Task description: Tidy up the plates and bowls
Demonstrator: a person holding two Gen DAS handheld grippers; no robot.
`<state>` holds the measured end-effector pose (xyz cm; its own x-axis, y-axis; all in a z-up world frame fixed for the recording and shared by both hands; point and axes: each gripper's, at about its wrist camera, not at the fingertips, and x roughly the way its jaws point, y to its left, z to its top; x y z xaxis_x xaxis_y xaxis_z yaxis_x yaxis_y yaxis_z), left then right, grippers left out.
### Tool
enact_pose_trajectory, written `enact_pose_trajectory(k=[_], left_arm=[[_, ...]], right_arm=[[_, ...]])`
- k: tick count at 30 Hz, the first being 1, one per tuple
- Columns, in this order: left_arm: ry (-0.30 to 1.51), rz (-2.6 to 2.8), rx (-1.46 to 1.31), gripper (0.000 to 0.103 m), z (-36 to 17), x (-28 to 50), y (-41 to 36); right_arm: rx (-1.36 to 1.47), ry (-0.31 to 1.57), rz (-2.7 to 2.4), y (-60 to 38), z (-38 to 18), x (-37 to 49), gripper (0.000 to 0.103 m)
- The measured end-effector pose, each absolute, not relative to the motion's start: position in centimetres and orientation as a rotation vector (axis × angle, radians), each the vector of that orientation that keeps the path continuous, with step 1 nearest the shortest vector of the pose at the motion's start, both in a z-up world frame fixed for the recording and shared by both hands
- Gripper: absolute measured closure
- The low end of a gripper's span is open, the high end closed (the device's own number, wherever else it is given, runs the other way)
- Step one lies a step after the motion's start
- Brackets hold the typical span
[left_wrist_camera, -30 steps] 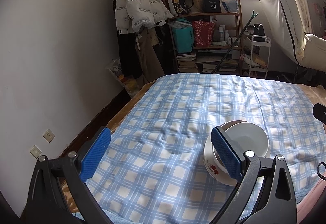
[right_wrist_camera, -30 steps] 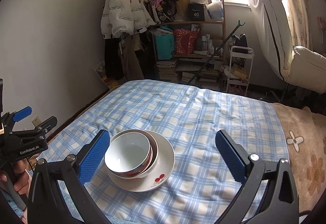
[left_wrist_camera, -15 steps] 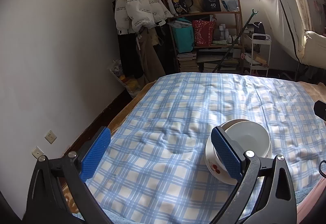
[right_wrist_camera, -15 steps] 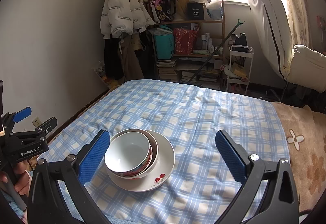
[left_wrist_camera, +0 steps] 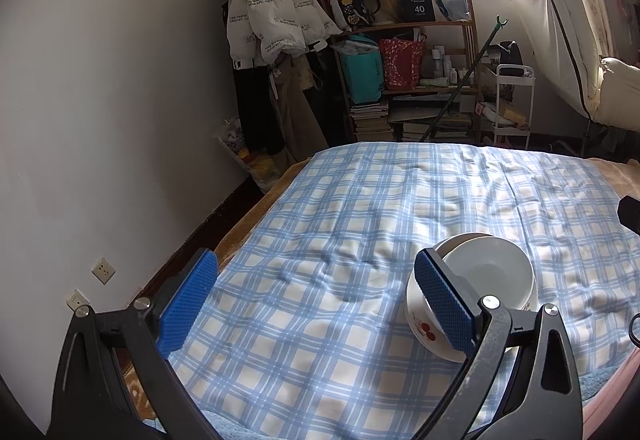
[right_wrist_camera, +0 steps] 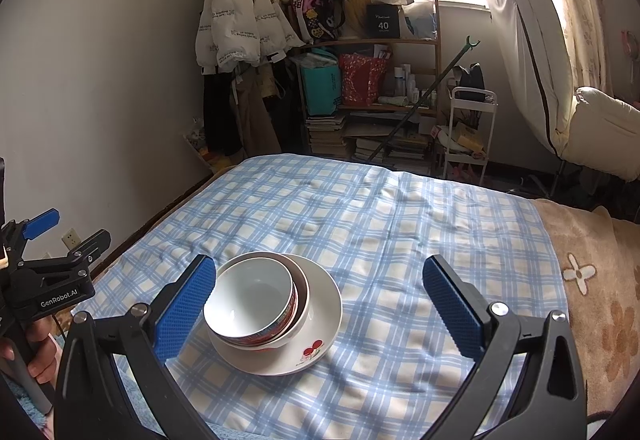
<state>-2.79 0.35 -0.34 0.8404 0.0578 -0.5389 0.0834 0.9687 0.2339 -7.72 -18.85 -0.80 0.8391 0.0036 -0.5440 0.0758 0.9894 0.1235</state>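
a: your right gripper (right_wrist_camera: 320, 304) is spread wide and holds nothing. between its pads, toward the left one, sits the stack: a white bowl (right_wrist_camera: 250, 300) nested in a second bowl (right_wrist_camera: 302, 280) with a dark inside, both on a plate (right_wrist_camera: 324, 296) with a cherry mark. the plate rests on the checked cloth (right_wrist_camera: 380, 224).

b: and from your left wrist?

a: your left gripper (left_wrist_camera: 316, 300) is just as wide, also empty, and hangs over bare checked cloth (left_wrist_camera: 320, 240). the stack lies off to its right, half behind the right finger. you see the white bowl (left_wrist_camera: 492, 272) and a slice of the plate (left_wrist_camera: 416, 316) with the cherries, but the plate's near edge is covered by the finger.

b: can you tell the two bowls apart there?

a: barely. only a thin rim shows behind the white one, so the dark inside is plain in the right view alone.

b: anything else only one view gives you?

a: the right view catches your left gripper (right_wrist_camera: 52, 260) from the side at the frame's left edge, with your hand (right_wrist_camera: 38, 352) on its grip, cut off by the frame. it also shows the brown flowered blanket (right_wrist_camera: 600, 300) beside the cloth. the left view shows only a dark scrap at its right edge; you cannot tell what it is.
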Motion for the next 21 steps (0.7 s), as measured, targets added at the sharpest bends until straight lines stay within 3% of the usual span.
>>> enact_pose_trajectory(k=[21], left_arm=[[0.567, -0.002, 0.254, 0.005, -0.01, -2.52, 1.25]], right_arm=[[0.144, 0.576, -0.039, -18.8, -0.68, -7.71, 0.0]])
